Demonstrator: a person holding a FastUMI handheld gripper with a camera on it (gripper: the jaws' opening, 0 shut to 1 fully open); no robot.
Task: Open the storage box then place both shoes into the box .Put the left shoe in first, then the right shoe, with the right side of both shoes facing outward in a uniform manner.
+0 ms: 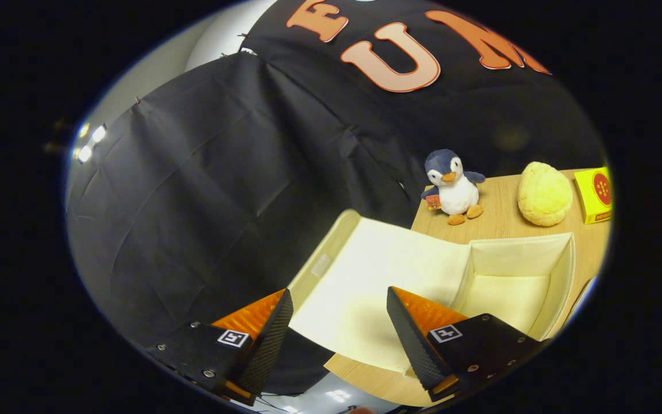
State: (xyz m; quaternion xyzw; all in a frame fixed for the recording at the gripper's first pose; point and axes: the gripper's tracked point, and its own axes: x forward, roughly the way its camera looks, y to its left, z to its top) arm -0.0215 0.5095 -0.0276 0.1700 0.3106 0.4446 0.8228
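Observation:
A cream fabric storage box (561, 270) stands on the wooden table (497, 221), its lid (377, 276) flipped back and lying flat over the table's edge. The box's inside looks bare. My gripper (339, 299) hovers above the lid, open, with nothing between its fingers; the lid's pale inner face lies in the gap between them. One fingertip (285, 305) hangs past the lid's edge, the other fingertip (397, 302) is over the lid near the box's mouth.
Beyond the box on the table stand a plush penguin (451, 184), a round yellow bun-like toy (543, 192) and a small yellow carton (594, 194). The black cloth wall (222, 190) hangs behind and beside the table's edge.

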